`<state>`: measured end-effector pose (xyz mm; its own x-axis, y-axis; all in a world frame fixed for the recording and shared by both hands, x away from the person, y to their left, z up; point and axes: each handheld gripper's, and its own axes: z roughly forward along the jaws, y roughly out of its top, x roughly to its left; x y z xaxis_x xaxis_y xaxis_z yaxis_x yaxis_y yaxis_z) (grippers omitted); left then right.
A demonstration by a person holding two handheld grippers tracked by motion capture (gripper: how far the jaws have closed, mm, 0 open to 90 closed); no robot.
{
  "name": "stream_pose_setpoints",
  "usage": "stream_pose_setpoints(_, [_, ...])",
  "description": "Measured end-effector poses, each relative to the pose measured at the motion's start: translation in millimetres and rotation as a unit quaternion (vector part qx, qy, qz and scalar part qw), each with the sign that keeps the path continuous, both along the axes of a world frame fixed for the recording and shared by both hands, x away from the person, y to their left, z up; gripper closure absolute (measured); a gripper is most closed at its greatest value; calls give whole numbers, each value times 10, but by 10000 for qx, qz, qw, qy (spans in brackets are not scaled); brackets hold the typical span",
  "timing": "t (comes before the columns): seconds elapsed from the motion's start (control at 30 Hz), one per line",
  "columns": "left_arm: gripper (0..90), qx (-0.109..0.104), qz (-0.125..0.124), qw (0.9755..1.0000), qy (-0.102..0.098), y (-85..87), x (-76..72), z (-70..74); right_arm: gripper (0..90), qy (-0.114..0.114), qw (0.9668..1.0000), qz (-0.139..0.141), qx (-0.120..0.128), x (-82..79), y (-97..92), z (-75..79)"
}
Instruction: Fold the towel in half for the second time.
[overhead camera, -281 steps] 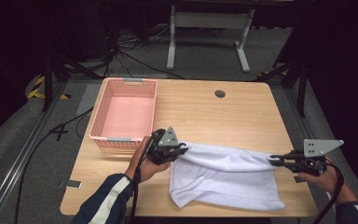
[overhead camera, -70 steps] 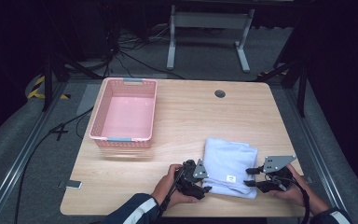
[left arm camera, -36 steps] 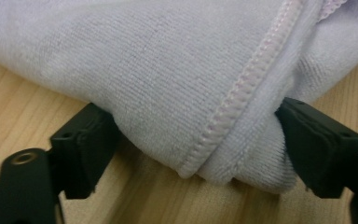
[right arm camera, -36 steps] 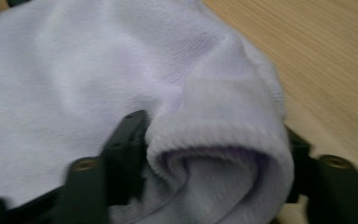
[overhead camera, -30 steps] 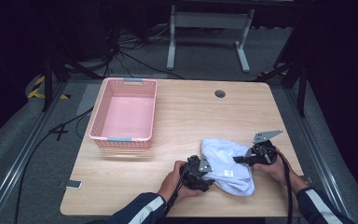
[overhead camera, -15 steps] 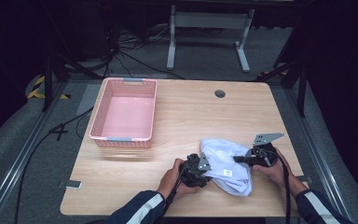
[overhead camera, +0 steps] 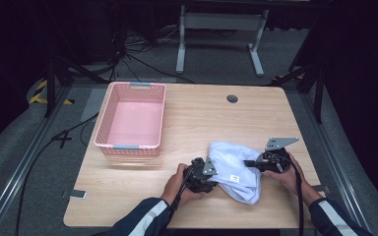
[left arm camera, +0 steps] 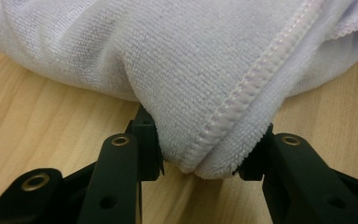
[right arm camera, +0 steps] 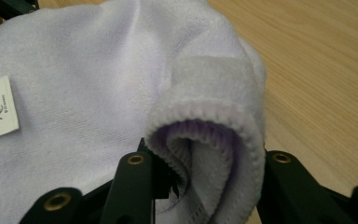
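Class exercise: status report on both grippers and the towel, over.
Left gripper and right gripper both clamped on folded towel, jaws just been closing. Towel bunched on table. Pink basket apart, path unobstructed.

One wooden table (overhead camera: 192, 113) carries one pink basket (overhead camera: 132, 120) and one white towel (overhead camera: 236, 169), the towel lying well to the right of the basket. Two grippers meet that towel, the left gripper (overhead camera: 211, 178) and the right gripper (overhead camera: 250, 163). One small white label (overhead camera: 234, 178) shows on the towel.
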<state>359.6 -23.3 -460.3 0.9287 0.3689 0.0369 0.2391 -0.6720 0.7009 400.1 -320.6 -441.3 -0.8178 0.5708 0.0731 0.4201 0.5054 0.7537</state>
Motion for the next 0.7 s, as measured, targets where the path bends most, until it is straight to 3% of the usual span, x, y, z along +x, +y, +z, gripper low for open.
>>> stream_pose_setpoints(0.37, [609,-136,241,9991,-321,257,95,162,666,-222,9997,-12,135,106,222,184])
stream_pose_setpoints(0.7, [615,-347,611,9966,-424,525,160,320,666,-430,9989,98,135,248,518,426])
